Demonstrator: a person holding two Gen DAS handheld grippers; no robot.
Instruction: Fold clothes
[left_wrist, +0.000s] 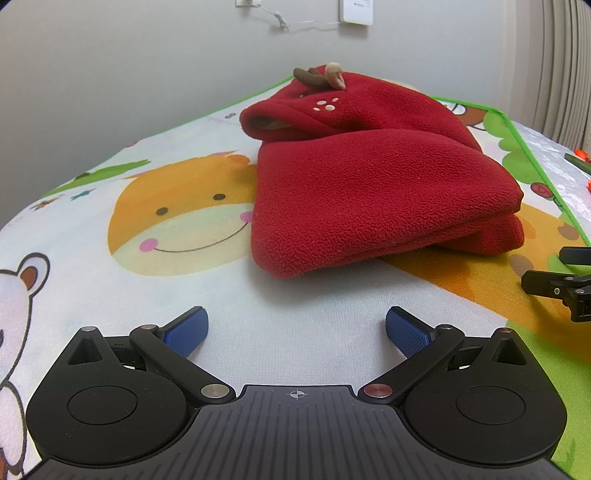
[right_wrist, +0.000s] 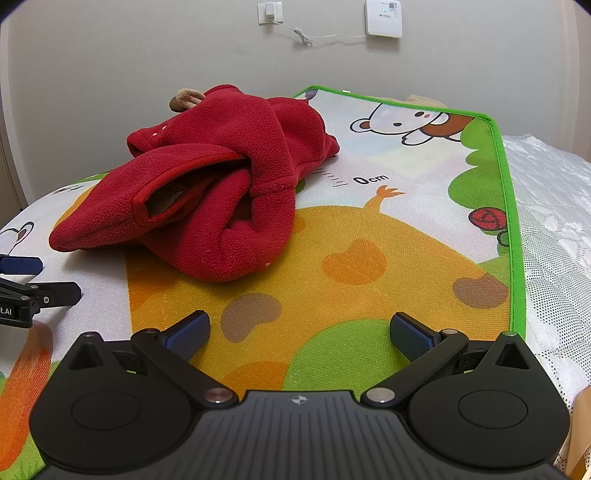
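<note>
Left wrist view: folded red fleece garment (left_wrist: 369, 184) at 12 o'clock on cartoon-print play mat (left_wrist: 184, 229); left gripper (left_wrist: 295, 332) spread, empty. Right gripper (right_wrist: 299, 332) likewise spread, empty.

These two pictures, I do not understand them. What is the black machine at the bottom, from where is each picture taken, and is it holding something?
No robot is here. A person holds one tool in each hand, and each tool carries a camera that looks forward along its two blue-padded fingers. One picture comes from the left hand-held gripper, the other from the right hand-held gripper. Each also shows the other tool at its edge. Both stand open and hold nothing. Ahead of them a red fleece garment, with small brown antlers on its hood, lies folded in a bundle on a cartoon play mat. The mat lies on a white quilted cover.
</note>
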